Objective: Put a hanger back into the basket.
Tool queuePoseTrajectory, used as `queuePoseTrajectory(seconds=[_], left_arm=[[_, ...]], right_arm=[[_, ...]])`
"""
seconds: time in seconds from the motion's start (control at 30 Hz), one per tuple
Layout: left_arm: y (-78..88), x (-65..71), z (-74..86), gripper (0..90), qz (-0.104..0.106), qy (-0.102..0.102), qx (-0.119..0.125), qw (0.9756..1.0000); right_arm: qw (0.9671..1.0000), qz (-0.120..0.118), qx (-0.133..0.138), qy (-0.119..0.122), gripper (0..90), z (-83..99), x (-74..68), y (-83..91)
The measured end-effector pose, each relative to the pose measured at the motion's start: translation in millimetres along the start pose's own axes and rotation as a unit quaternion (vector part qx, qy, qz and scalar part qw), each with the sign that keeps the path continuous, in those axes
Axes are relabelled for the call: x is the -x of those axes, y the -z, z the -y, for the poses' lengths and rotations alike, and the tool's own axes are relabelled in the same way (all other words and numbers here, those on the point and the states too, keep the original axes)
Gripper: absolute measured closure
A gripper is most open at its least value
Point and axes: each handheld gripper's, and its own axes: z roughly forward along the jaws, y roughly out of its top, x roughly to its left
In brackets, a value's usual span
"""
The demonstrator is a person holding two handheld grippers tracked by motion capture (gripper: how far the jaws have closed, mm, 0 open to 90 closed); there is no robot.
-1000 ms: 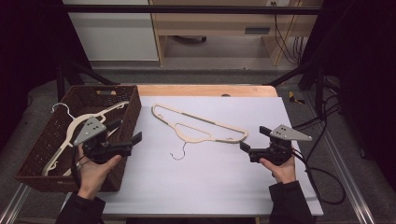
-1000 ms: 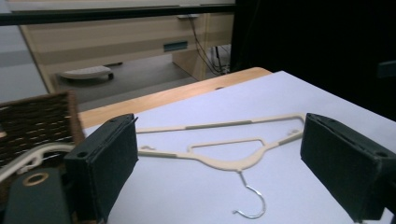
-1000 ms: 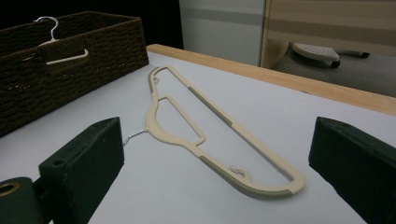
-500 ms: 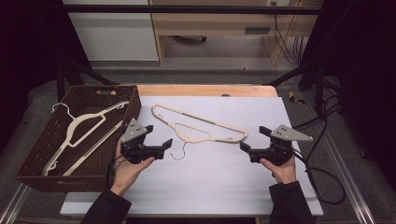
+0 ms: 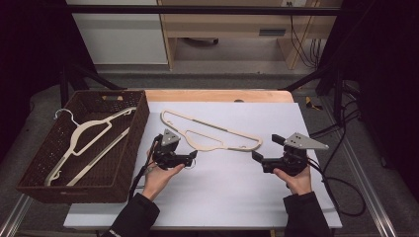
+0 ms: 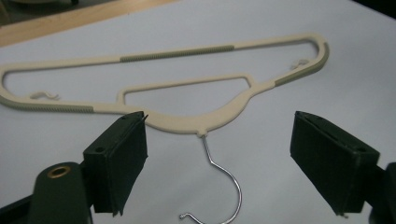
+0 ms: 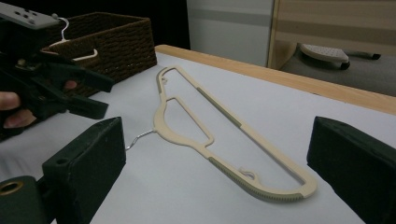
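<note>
A cream plastic hanger (image 5: 197, 144) lies flat on the white table top (image 5: 237, 197), its wire hook (image 6: 229, 179) pointing toward the person. My left gripper (image 5: 192, 157) is low over that hook. Its jaws have just been closing, and in the left gripper view (image 6: 224, 163) the hook lies between them with neither pad touching it. My right gripper (image 5: 266, 148) stands open just off the hanger's right end. In the right gripper view (image 7: 224, 163) the hanger (image 7: 187, 135) stretches away ahead, with the left gripper (image 7: 88, 93) beyond it.
A dark wicker basket (image 5: 129, 153) stands at the table's left and holds another cream hanger (image 5: 89, 131). A wooden strip (image 5: 217, 95) runs along the far edge. Cables (image 5: 341, 192) trail off to the right.
The left gripper has moved right from over the basket's edge and down to the hanger's hook. The right gripper and the hanger on the table have stayed put.
</note>
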Motion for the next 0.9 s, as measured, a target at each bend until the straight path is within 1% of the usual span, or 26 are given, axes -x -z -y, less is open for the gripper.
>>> queuePoseTrajectory(seconds=[0.07,0.13,0.17,0.2,0.3,0.33,0.4,0.43,0.47,0.5,0.53,0.57,0.6,0.67,0.77,0.83,0.87,0.9], left_arm=[[-7.2,1.9,1.8,23.3,-0.007,-0.005,-0.011,0.9999],[-14.4,3.5,3.3,26.2,-0.011,-0.003,-0.018,0.9998],[-18.5,4.0,4.4,27.8,-0.016,0.002,-0.017,0.9997],[-21.9,3.7,5.2,29.9,-0.018,0.004,-0.022,0.9996],[-31.4,2.9,8.4,34.3,-0.02,0.012,-0.031,0.9992],[-33.8,2.7,9.4,36.0,-0.02,0.011,-0.034,0.9992],[-38.0,3.3,11.2,39.6,-0.027,0.003,-0.04,0.9988],[-39.6,2.7,11.7,41.7,-0.027,0.003,-0.046,0.9986],[-41.8,2.4,12.4,43.2,-0.029,0.006,-0.046,0.9985],[-43.0,1.6,12.8,45.0,-0.031,0.005,-0.05,0.9982],[-44.6,1.4,13.4,47.4,-0.033,0.008,-0.052,0.9981],[-46.7,1.2,14.3,48.9,-0.032,0.01,-0.052,0.998],[-48.1,1.2,15.0,49.6,-0.032,0.009,-0.058,0.9977],[-52.4,3.0,17.1,52.3,-0.036,0.01,-0.06,0.9975],[-56.7,3.8,19.1,55.9,-0.042,0.001,-0.071,0.9966],[-59.0,5.6,20.1,58.1,-0.046,-0.001,-0.068,0.9966],[-59.3,6.2,20.3,59.4,-0.049,-0.007,-0.069,0.9964],[-60.1,6.8,20.5,60.1,-0.05,-0.006,-0.064,0.9967]], right_arm=[[1.0,-0.001,-0.002,-0.001,4.8,0.4,-0.3,-0.9],[1.0,-0.001,-0.003,0.0,4.9,0.6,-0.3,-1.3],[1.0,-0.001,-0.003,-0.001,4.9,0.6,-0.5,-1.5],[1.0,-0.002,-0.003,-0.001,4.9,0.7,-0.5,-1.7],[1.0,-0.003,-0.003,-0.001,5.0,0.7,-0.6,-1.6],[1.0,-0.003,-0.003,-0.001,5.0,0.7,-0.6,-1.5],[1.0,-0.004,-0.002,-0.001,5.0,0.7,-0.6,-1.4],[1.0,-0.004,-0.002,-0.001,5.0,0.7,-0.6,-1.6],[1.0,-0.004,-0.002,-0.001,5.0,0.8,-0.5,-1.9],[1.0,-0.005,-0.004,-0.001,5.0,0.9,-0.6,-1.9],[1.0,-0.006,-0.003,0.003,5.0,1.2,-0.2,-2.1],[1.0,-0.004,-0.003,0.0,5.1,1.2,-0.8,-2.8],[1.0,-0.004,-0.004,-0.001,5.1,1.3,-1.1,-2.9],[1.0,-0.004,-0.005,0.0,5.1,1.4,-1.4,-3.3],[1.0,-0.005,-0.006,0.0,5.1,1.5,-1.9,-3.7],[1.0,-0.005,-0.006,-0.001,5.1,1.4,-1.9,-3.9],[1.0,-0.005,-0.007,-0.001,5.1,1.5,-1.9,-3.9],[1.0,-0.005,-0.006,-0.001,5.1,1.5,-1.9,-3.8]])
